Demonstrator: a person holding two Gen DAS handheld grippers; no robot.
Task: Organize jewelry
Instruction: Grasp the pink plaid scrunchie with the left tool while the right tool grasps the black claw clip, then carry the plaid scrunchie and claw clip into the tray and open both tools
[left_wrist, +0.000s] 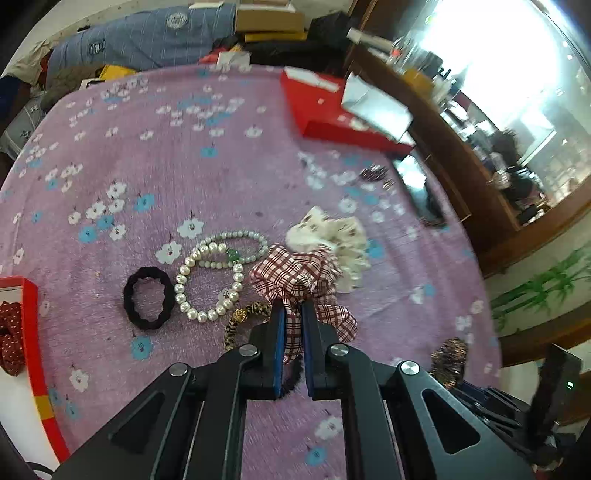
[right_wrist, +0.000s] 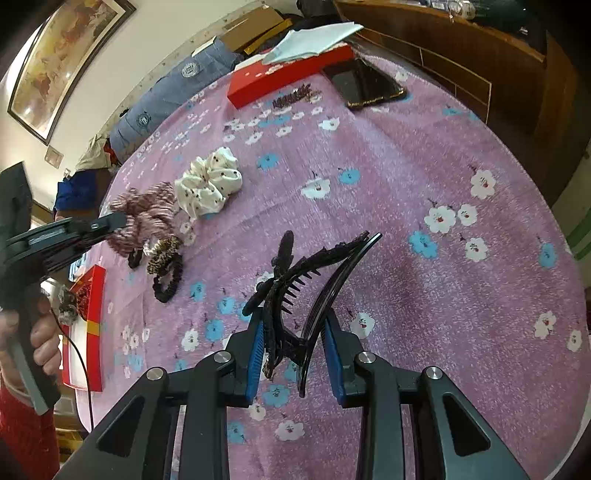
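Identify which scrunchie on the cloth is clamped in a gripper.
The red-checked scrunchie, pinched by the left gripper; the white floral scrunchie lies free beside it.

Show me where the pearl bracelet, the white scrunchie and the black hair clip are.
pearl bracelet (left_wrist: 181, 288), left wrist view, on its left beads.
white scrunchie (right_wrist: 208, 184), right wrist view, on its middle folds.
black hair clip (right_wrist: 295, 280), right wrist view, on its teeth.

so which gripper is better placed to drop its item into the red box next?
Left. The left gripper is shut on the red plaid fabric scrunchie, and the open red box lies on its side.
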